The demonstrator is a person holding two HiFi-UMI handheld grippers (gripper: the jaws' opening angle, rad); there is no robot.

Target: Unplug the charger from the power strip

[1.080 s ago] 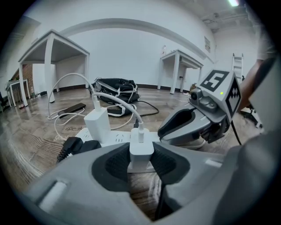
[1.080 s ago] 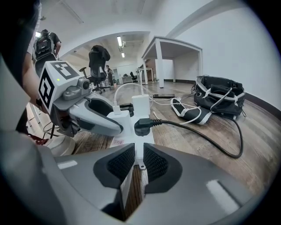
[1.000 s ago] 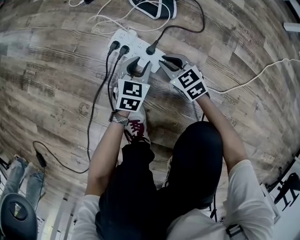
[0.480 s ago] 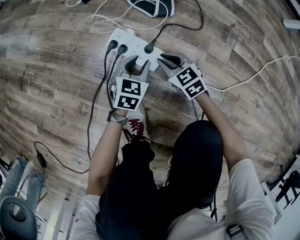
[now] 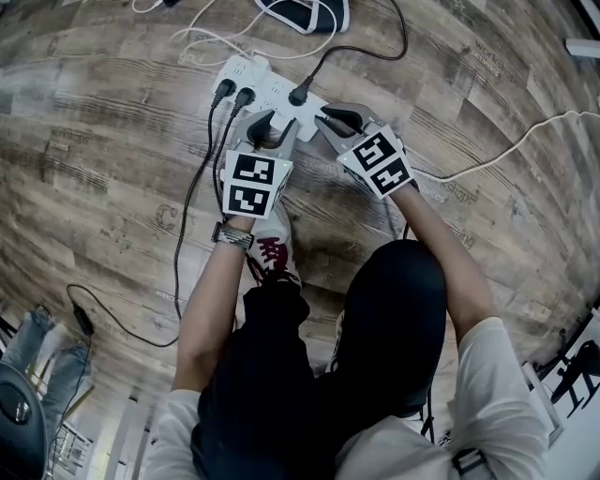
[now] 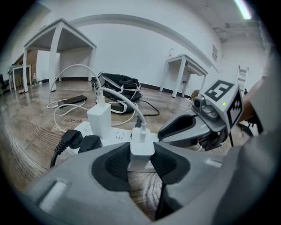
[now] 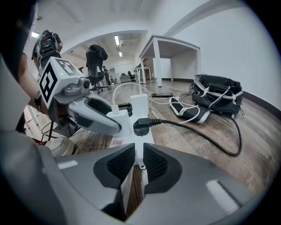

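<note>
A white power strip (image 5: 272, 92) lies on the wood floor. A small white charger (image 6: 142, 143) with a white cable stands plugged in near its close end. My left gripper (image 6: 141, 154) is shut on this charger, pads pressing both its sides. My right gripper (image 7: 138, 160) is shut on the strip's (image 7: 139, 132) near end, just right of the left gripper (image 7: 94, 116). In the head view both grippers, left (image 5: 266, 131) and right (image 5: 333, 120), sit side by side at the strip's near edge.
A taller white charger (image 6: 99, 123) and two black plugs (image 6: 81, 141) fill the strip's left part. Another black plug (image 7: 142, 126) with a black cord sits by the right gripper. A black bag (image 7: 218, 94) and a shoe (image 5: 305, 14) lie beyond. A white cable (image 5: 506, 150) runs right.
</note>
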